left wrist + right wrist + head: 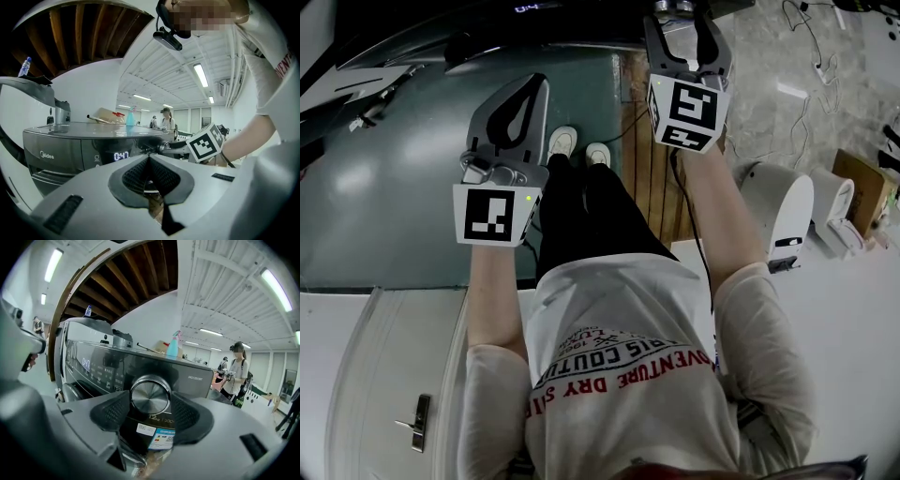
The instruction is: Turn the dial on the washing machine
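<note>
Right gripper (150, 403) has its two jaws spread just enough to take the dial (150, 396) between them. The ribbed pads (111, 411) lie against the rim on either side, so it looks clamped, though how firmly they press is hard to judge from this angle. The dial is a round, brushed-metal knob on the dark control panel of the washing machine (93, 366), with a blue and white label (161, 438) just below it. Left of the dial, the display (86, 363) shows 0:47. On the machine's top stands a blue spray bottle (173, 345).

In the head view the right gripper (686, 19) reaches forward to the machine's front at the top edge. The left gripper (531, 89) is held lower and well apart from it. Its jaws are pressed together with nothing between them, and it (149, 161) points toward the panel without touching it.
</note>
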Demonstrator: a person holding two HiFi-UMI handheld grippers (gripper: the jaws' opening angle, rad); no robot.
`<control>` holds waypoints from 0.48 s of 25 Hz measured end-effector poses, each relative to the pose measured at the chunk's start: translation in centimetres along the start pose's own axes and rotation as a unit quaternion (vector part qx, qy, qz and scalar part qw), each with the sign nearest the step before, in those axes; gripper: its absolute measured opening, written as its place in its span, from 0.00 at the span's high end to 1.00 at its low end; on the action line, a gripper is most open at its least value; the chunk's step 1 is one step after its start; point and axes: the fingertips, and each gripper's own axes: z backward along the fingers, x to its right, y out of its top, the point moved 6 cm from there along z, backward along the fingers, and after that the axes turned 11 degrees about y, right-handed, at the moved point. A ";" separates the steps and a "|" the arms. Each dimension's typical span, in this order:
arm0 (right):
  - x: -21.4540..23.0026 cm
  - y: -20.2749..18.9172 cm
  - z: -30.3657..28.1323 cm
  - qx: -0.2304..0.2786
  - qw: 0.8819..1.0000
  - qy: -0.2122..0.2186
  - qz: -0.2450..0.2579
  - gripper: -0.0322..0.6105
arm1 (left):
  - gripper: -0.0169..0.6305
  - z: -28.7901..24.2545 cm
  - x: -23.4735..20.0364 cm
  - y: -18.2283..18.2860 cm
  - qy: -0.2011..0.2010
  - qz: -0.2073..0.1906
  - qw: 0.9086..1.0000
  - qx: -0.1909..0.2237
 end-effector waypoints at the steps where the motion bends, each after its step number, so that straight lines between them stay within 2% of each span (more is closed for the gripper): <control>1: -0.2 0.1 0.0 -0.001 1.000 0.000 0.009 0.50 | 0.95 0.0 0.0 0.0 0.000 0.001 1.000 -0.002; 3: -0.8 0.2 0.2 -0.007 0.999 0.004 0.033 0.42 | 0.95 0.0 0.0 0.0 0.002 0.003 1.000 -0.004; 7: -1.4 0.1 0.5 -0.033 0.992 0.003 0.119 0.42 | 0.95 0.1 0.0 0.3 0.000 -0.008 1.000 0.006; 12: -1.4 0.5 0.1 -0.048 0.968 -0.008 0.246 0.42 | 0.95 0.0 0.3 0.6 0.003 0.000 1.000 -0.002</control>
